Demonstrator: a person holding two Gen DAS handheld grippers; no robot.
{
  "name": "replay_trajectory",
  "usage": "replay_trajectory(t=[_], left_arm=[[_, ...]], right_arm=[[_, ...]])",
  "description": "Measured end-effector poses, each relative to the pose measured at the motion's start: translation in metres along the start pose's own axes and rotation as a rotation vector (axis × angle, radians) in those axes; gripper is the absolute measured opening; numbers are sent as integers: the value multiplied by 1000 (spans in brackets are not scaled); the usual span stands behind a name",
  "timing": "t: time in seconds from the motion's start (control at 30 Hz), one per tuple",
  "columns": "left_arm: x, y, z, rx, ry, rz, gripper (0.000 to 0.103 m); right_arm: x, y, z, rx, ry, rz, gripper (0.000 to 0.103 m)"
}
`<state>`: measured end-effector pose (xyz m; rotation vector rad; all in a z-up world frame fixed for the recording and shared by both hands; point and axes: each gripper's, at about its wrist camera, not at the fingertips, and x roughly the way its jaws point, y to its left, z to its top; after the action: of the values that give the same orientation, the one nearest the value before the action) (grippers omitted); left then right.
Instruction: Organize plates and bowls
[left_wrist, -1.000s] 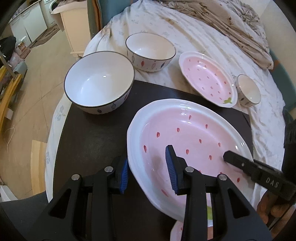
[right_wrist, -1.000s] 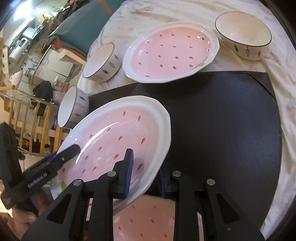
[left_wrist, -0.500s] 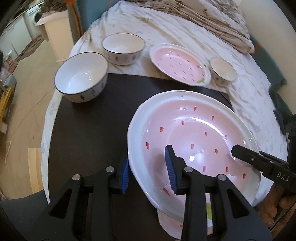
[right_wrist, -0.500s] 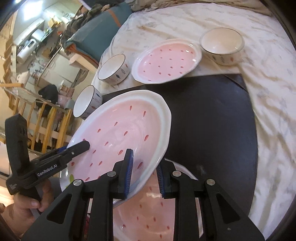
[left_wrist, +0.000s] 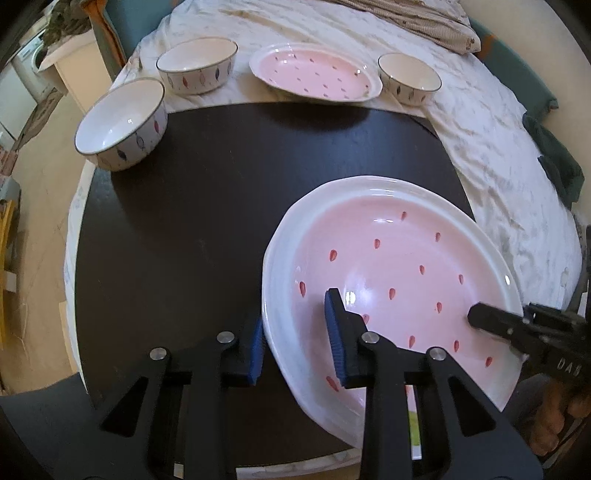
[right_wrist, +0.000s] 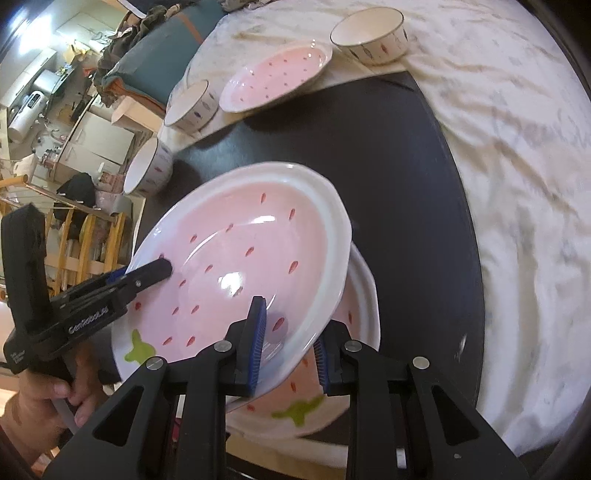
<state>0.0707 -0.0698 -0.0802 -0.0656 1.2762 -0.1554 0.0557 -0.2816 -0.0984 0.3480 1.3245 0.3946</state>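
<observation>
- Left gripper (left_wrist: 297, 345) and right gripper (right_wrist: 288, 341) clamp opposite rims of the pink plate (left_wrist: 399, 280), sharing its weight.
- It hangs tilted above a matching plate (right_wrist: 332, 373), seemingly for stacking.

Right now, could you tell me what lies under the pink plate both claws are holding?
Under the held plate lies a second pink plate on the dark mat. Only its right rim, red spots and a green mark show; the rest is covered.

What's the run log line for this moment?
left gripper: shut on top pink plate | right gripper: shut on same plate | held tilted above lower pink plate
</observation>
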Motion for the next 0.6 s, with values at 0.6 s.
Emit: replay_trajectory(t=[0.6], left_arm=[[24,-2,-11,35,60,42,26]], right_arm=[[13,2,-25,-13,79,-63,26]])
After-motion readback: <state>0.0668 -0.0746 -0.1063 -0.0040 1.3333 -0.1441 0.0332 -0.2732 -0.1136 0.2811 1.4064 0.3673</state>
